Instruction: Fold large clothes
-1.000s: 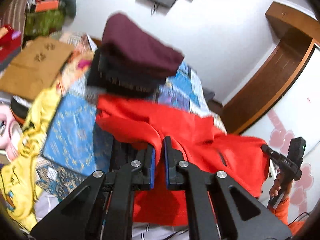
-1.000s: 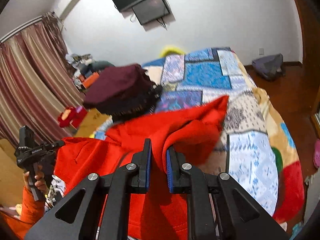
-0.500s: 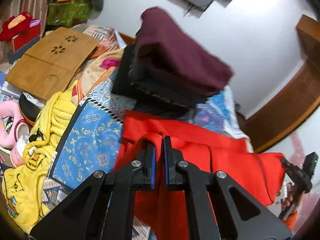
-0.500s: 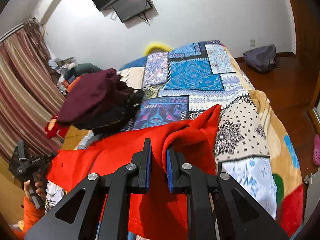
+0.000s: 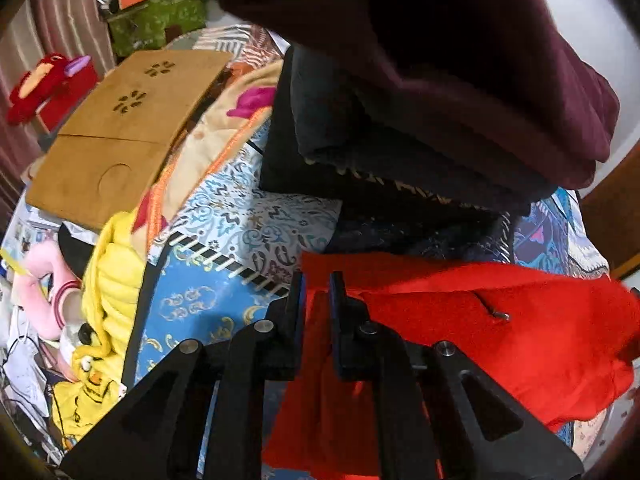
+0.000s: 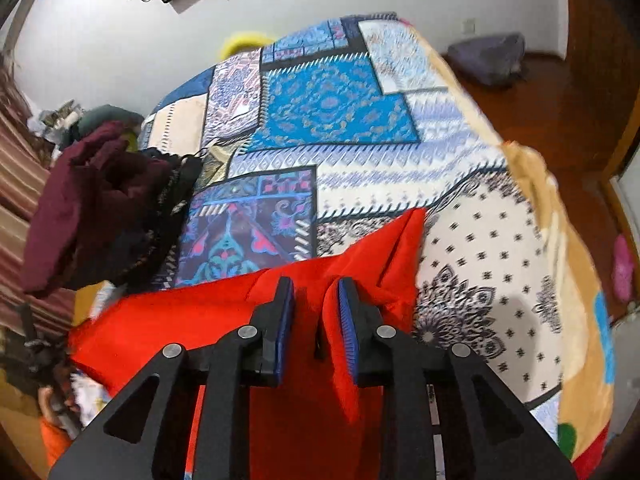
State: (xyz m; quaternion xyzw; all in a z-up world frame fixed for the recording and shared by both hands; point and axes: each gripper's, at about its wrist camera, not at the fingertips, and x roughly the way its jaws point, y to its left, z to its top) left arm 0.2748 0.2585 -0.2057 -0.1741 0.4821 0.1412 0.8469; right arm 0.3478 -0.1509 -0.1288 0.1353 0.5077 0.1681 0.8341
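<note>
Red fleece garment (image 6: 224, 320) lies on the bed's patchwork blanket (image 6: 340, 112), stretched between both tools just short of the stack of folded dark clothes (image 5: 420, 100); thick, soft, creased, small zip pull showing. Left gripper (image 5: 316, 292): fingers nearly closed, pinching the edge nearest the stack. Right gripper (image 6: 316, 300): fingers part open, a fold of fleece between them, touching only one pad; grip looks loose. Risks, as I judge: that corner slipping free so the fold goes crooked; the left side nudging the stack and toppling it.
</note>
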